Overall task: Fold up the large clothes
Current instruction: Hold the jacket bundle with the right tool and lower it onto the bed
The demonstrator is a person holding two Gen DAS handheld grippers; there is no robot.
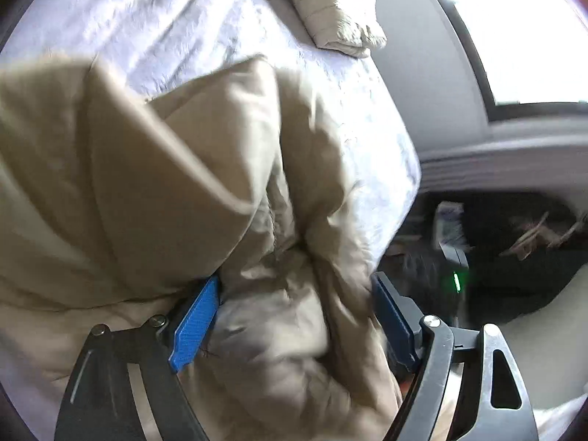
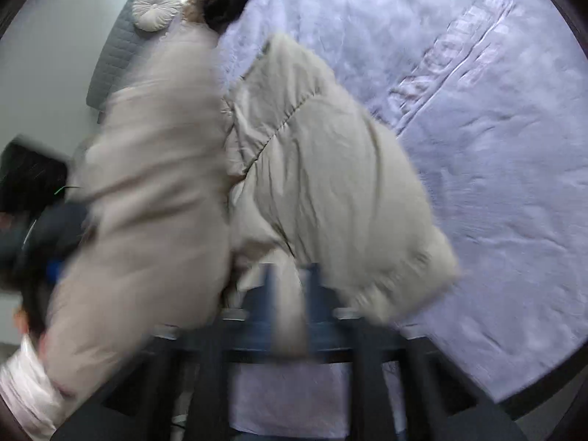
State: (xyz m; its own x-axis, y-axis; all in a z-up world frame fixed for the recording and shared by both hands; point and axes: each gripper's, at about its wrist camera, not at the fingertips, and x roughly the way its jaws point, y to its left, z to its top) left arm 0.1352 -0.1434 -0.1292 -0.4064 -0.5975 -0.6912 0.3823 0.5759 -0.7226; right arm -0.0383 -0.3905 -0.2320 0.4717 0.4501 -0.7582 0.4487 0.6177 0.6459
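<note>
I have the puffy beige quilted jacket (image 2: 316,169) lifted over the bed's pale lavender bedspread (image 2: 496,191). My right claw (image 2: 290,286) is clenched on a narrow fold of its fabric. My left claw (image 1: 294,312) stands spread wide, jacket bulk bunched between the blue pads (image 1: 194,323), not pinched. My worry: that slick padded shell could slide out of the single thin grip, and the jacket would slump off the bed edge toward the floor clutter.
</note>
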